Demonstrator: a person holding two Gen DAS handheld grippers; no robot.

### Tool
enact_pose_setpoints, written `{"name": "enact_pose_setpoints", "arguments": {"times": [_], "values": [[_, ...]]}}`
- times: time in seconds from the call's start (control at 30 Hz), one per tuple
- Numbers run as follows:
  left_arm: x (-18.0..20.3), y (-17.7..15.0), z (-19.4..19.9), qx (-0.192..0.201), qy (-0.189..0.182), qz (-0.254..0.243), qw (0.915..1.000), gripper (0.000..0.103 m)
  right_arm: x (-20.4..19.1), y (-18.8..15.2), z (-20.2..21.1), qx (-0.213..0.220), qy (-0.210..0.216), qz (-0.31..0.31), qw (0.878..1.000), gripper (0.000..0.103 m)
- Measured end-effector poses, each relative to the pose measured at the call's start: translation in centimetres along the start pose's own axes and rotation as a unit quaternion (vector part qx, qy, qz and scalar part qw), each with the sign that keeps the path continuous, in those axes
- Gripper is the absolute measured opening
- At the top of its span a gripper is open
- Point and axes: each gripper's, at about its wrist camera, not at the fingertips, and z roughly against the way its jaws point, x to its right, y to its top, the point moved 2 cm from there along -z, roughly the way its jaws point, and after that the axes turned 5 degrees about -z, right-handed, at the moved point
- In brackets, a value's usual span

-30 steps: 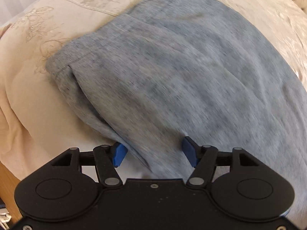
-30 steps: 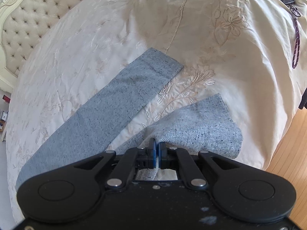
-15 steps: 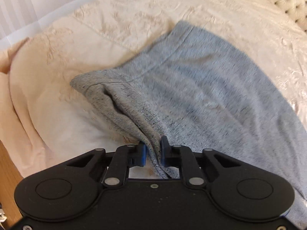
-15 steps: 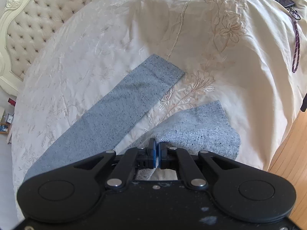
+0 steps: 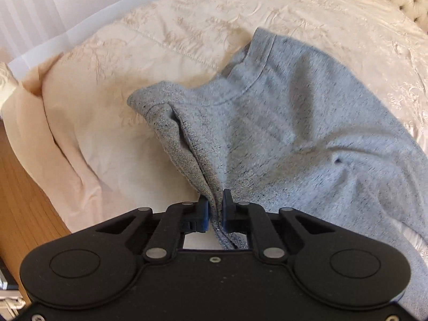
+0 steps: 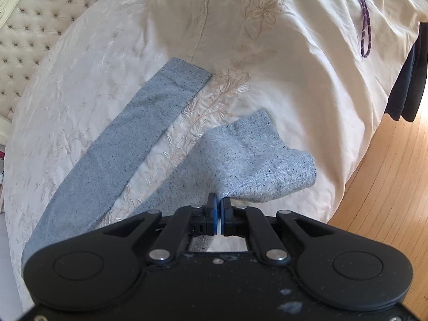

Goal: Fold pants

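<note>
A wide bed (image 6: 307, 61) with a cream embroidered cover fills both views, its tufted headboard (image 6: 29, 32) at the far end and a wooden floor (image 6: 388, 187) beside it. On the cover lie the grey pants (image 5: 294, 123), spread nearly their whole length across the bed. The waist end sits near the bed's edge in the left wrist view; the two legs run out across the cover in the right wrist view, apart from each other with a strip of embroidery showing between them.

The far leg (image 6: 149, 112) lies flat and straight. The near leg (image 6: 248, 157) is lifted at its cuff, the fabric bunched and hanging in a soft fold.

The left gripper (image 5: 214, 208) has just been closing, and its jaws now pinch a gathered ridge of cloth at the waist side seam, pulling it up into a peak. The right gripper (image 6: 219, 211) is clamped tight on the hem of the near leg, only a thin edge of fabric between the pads.

As a judgement, the folding has barely begun: both ends of one side are gripped and raised, but no fold is laid yet. What seems left is carrying the near leg over onto the far one, then folding the length down.
</note>
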Motion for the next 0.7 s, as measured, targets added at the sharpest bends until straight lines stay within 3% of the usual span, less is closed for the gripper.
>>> {"name": "enact_pose_setpoints", "arguments": {"times": [0.2,0.33,0.7], "values": [[1.8,5.3,2.2,0.049,-0.009,-0.018,0.9986,0.014,-4.6,2.9,0.9,0.039,0.037,0.022,0.998,0.004],[4.0,9.4,1.6,0.057,-0.025,-0.016,0.9979,0.014,-8.1,5.6,-0.7,0.053,0.056,0.014,0.997,0.004],[13.1,16.7,-6.4,0.029,0.006,-0.085,0.9960,0.014,-17.3,11.5,-9.7,0.074,0.024,0.043,0.996,0.004]]}}
